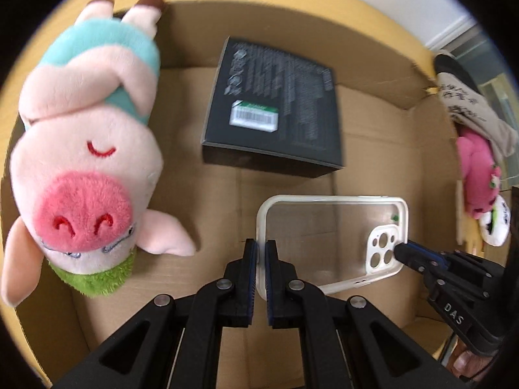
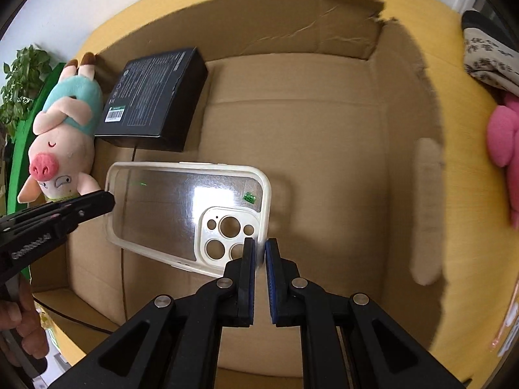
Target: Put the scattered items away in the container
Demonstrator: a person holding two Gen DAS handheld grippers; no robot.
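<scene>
A clear phone case with a white rim [image 1: 331, 243] hangs over the open cardboard box [image 1: 373, 74], held at both ends. My left gripper [image 1: 261, 248] is shut on its plain end. My right gripper [image 2: 259, 246] is shut on its camera-cutout corner; the case also shows in the right wrist view [image 2: 181, 207]. Inside the box lie a black carton with a barcode label [image 1: 275, 107] and a pink pig plush [image 1: 84, 149] on its back against the left wall. The right gripper's tip [image 1: 402, 253] shows in the left wrist view, the left gripper's tip [image 2: 107, 202] in the right.
The box [image 2: 324, 22] stands on a yellow table [image 2: 460, 74]. Outside its right wall lie a pink plush toy [image 1: 480, 178] and a printed cloth item [image 1: 467, 103]. A green plant [image 2: 22, 77] stands far left. A dark cable [image 2: 123, 259] runs down the box's left side.
</scene>
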